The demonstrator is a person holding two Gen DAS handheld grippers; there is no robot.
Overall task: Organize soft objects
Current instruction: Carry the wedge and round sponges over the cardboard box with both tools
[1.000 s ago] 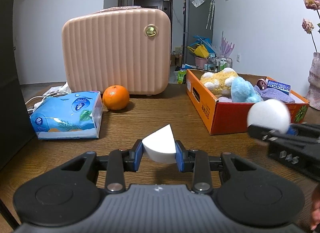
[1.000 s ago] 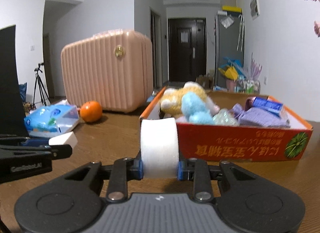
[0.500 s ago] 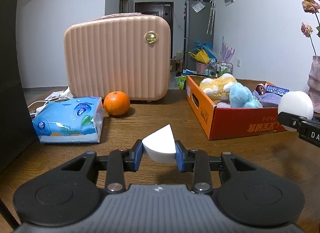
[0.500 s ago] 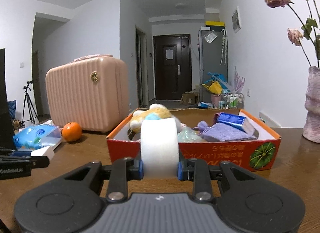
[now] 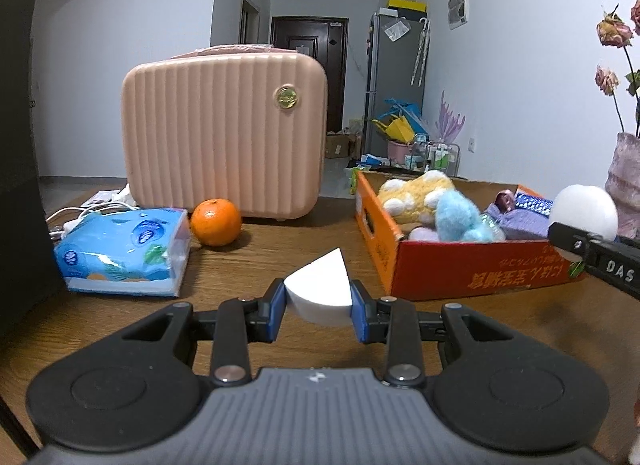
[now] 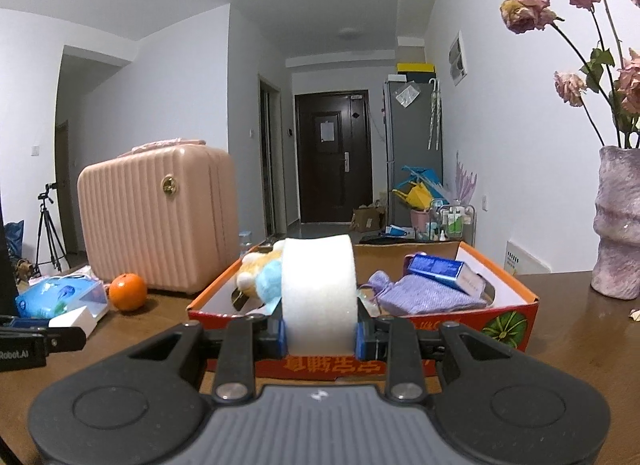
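From my left wrist, my left tool [image 5: 319, 299] pinches a white wedge sponge [image 5: 320, 289] above the tabletop [image 5: 280, 253], left of the orange box [image 5: 472, 269]. From my right wrist, my right tool [image 6: 320, 335] clamps a round white sponge [image 6: 319, 297] at the box's near wall.

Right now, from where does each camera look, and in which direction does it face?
Left wrist: sits on the left tongs, which grip a wedge-shaped white sponge; faces the pink suitcase.
Right wrist: sits on the right tongs, which grip a round white sponge; faces the orange cardboard box.
Shared: suitcase, orange, tissue pack, box; each sees the other tongs.
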